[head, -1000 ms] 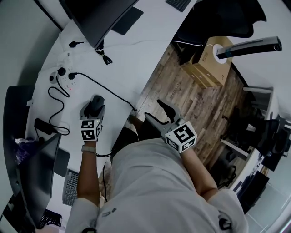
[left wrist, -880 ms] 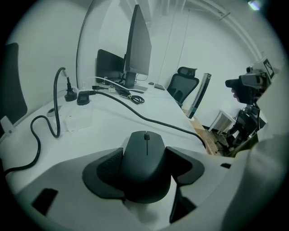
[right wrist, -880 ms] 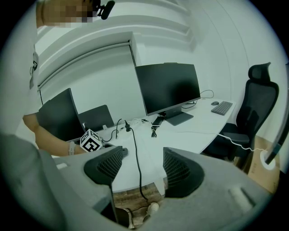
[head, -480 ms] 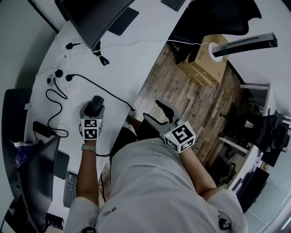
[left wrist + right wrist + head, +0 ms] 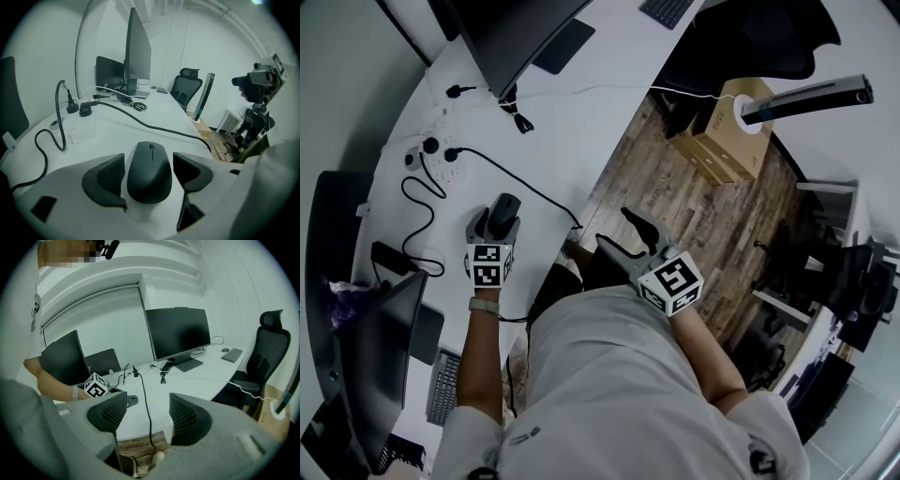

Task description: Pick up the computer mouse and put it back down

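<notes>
The black computer mouse sits between the jaws of my left gripper, and both dark pads press close against its sides. In the head view the mouse pokes out past the left gripper over the white desk, near the front edge. I cannot tell whether the mouse rests on the desk or hangs just above it. My right gripper is off the desk, above the wooden floor. It stands open with nothing between its pads.
A black cable runs from the power strip past the mouse to the desk edge. A large monitor stands at the back. Near my left arm are a second monitor and a keyboard. Cardboard boxes and an office chair stand on the floor.
The left gripper and the mouse keep the same place on the desk. Only the head view has shifted a little. The right gripper has not moved.
</notes>
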{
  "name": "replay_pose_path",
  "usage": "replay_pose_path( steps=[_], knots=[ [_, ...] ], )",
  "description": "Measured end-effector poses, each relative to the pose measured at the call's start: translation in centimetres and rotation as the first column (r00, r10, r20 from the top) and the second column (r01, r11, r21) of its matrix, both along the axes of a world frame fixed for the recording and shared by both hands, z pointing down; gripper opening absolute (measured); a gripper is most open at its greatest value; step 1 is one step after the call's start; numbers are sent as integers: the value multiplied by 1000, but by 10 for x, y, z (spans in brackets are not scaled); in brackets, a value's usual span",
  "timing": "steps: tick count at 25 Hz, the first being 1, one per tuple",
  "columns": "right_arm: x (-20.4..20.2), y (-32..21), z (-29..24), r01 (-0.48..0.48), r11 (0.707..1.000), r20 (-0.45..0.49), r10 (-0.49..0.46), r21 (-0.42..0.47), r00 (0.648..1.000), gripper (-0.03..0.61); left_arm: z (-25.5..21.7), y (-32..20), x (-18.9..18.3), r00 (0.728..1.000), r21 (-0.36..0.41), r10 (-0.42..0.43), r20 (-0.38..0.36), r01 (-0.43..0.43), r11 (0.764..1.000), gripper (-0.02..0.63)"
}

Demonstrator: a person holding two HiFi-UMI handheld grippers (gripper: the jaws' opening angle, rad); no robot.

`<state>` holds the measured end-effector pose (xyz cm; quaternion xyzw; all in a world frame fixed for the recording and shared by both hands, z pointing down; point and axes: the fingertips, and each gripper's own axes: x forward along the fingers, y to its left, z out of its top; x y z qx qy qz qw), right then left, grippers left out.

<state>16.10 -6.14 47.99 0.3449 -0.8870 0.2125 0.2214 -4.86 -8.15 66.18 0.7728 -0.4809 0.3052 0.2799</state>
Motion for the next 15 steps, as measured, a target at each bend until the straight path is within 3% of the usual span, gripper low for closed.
replay_pose_path(
  steps=[15],
  knots=[
    [-52,10,-6,163,986,44,-165,28,985,284,-54,38,-23,995,69,-92,-45,95,993,301]
  ],
)
